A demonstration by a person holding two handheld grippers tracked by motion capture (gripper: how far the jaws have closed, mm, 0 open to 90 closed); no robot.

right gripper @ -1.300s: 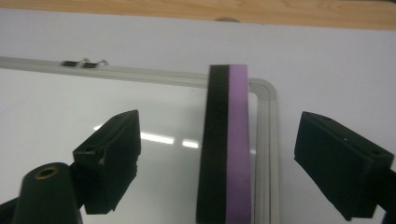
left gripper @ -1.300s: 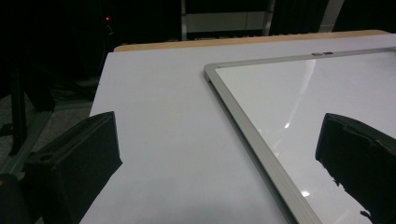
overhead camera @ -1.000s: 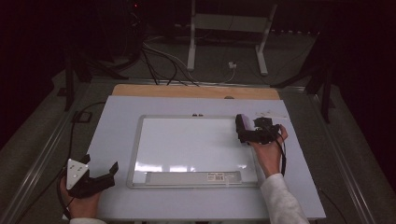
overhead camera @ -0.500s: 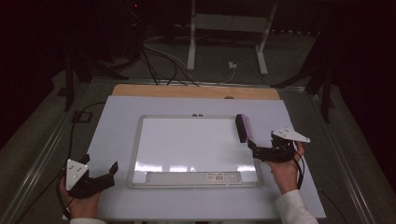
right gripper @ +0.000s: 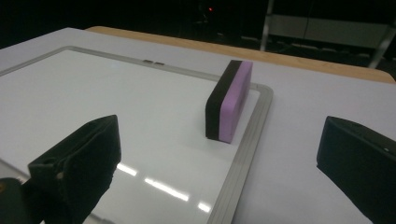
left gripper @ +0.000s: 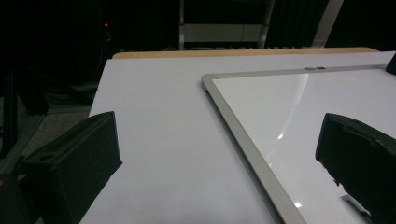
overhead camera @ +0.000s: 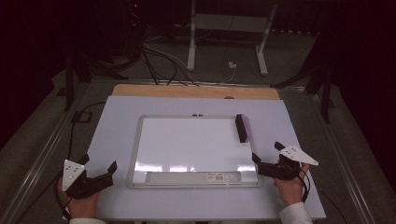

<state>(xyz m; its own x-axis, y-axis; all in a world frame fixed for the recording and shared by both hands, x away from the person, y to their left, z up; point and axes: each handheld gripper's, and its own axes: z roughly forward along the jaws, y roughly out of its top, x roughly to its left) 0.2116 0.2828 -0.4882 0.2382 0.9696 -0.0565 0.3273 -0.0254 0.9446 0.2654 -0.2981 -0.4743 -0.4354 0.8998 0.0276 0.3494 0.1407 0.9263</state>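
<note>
A blank whiteboard [overhead camera: 187,144] with a grey frame lies in the middle of the white table. A black and purple eraser [overhead camera: 243,127] stands on edge at the board's far right corner, also seen ahead of the right gripper's jaws as the eraser [right gripper: 229,100]. My right gripper [overhead camera: 266,157] is open near the board's front right corner, apart from the eraser, jaws wide in the right gripper view [right gripper: 219,158]. My left gripper [overhead camera: 99,165] rests open at the front left beside the board; its jaws [left gripper: 219,154] straddle the board's left frame [left gripper: 243,135].
The white table top [overhead camera: 116,121] ends in a wooden strip [overhead camera: 196,92] at the far edge. Behind it are cables [overhead camera: 159,56] and a metal stand [overhead camera: 229,23] on the dark floor. Metal rails run along both sides of the table.
My right gripper let go of the eraser at the board's far right corner and drew back toward the front right, now open and empty. The left gripper stayed put.
</note>
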